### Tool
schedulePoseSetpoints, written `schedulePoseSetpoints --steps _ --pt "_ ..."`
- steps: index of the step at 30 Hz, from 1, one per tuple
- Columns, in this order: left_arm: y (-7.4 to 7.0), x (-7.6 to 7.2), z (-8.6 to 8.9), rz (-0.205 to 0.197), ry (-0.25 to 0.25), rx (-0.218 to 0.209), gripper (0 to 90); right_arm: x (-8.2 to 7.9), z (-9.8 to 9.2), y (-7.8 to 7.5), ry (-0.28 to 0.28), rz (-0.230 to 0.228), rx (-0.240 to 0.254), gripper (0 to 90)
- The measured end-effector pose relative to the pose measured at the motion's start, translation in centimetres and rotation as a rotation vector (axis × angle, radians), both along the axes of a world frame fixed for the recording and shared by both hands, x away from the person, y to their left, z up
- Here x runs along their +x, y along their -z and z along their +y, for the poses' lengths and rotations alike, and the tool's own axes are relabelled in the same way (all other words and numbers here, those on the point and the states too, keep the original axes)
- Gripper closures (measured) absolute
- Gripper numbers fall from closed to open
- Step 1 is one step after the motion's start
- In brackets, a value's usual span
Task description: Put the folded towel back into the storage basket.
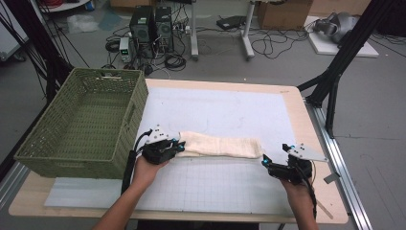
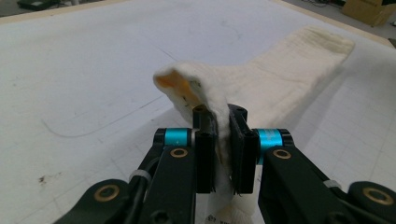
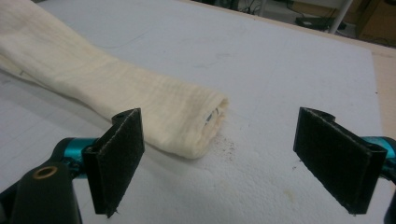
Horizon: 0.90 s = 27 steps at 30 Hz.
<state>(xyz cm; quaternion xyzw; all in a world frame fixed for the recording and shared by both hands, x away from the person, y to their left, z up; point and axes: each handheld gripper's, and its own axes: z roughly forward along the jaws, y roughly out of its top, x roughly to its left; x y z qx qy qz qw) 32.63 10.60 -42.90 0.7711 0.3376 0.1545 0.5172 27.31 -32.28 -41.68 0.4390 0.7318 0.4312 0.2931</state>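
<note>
Cream-coloured folded cloth (image 1: 221, 145) lies across the middle of the frame on the white gridded mat (image 1: 230, 108). Left gripper (image 1: 178, 145) pinches its left end, jaws pressed together on the fabric. Right gripper (image 1: 265, 161) sits just beside the cloth's right end, jaws spread apart.

1. A cream towel (image 1: 222, 145) with a fine ribbed weave lies between the two tongs; an orange-yellow patch shows inside the fold pinched by the left gripper (image 2: 220, 154).
2. Both tongs are black with turquoise collars and brass-coloured rivets; the right gripper (image 3: 219, 161) carries dark, felt-like pads (image 3: 120, 158).
3. Beneath the tongs lies a white mat (image 1: 215, 187) ruled with a faint grey grid, on a pale wood table (image 1: 297, 98).
4. Left of the left gripper stands an olive-green woven basket (image 1: 84, 124).
</note>
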Motion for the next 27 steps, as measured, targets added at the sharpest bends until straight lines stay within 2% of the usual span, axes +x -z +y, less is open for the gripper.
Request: schedulePoseSetpoints --steps 2,8,15,17,18,19,20,21,23,26,27 --pt "0.1 -0.1 0.2 0.003 -0.005 0.000 81.9 0.7 0.7 0.5 -0.013 0.029 -0.001 15.4" --pt "0.1 -0.2 0.6 -0.003 -0.007 0.014 81.7 1.7 1.9 1.1 -0.043 0.056 -0.024 16.9" --pt "0.3 -0.5 0.9 -0.009 -0.011 0.025 81.4 2.9 2.4 1.5 -0.023 0.076 -0.027 20.3" --pt "0.4 -0.5 0.8 -0.015 -0.011 0.028 81.4 3.6 2.6 1.9 -0.012 0.101 -0.026 20.5" --pt "0.4 -0.5 0.8 -0.018 -0.011 0.027 81.4 3.9 2.7 2.0 -0.011 0.114 -0.023 23.5" --pt "0.4 -0.6 0.8 -0.020 -0.010 0.029 81.4 3.9 2.7 2.0 -0.011 0.114 -0.023 23.5" --pt "0.4 -0.6 0.8 -0.020 -0.008 0.029 81.4 4.3 3.0 2.2 -0.027 0.143 -0.011 31.0" --pt "0.4 -0.6 0.8 -0.021 -0.009 0.028 81.4 4.3 3.0 2.2 -0.027 0.143 -0.011 31.0" --pt "0.4 -0.6 0.8 -0.022 -0.007 0.033 81.4 4.9 3.7 2.6 -0.036 0.180 -0.044 35.3" --pt "0.5 -0.7 0.9 -0.021 -0.008 0.035 81.4 5.3 4.0 3.0 -0.044 0.205 -0.045 37.6" --pt "0.5 -0.7 0.9 -0.025 -0.004 0.042 81.4 5.6 4.3 3.2 -0.044 0.225 -0.052 39.2"
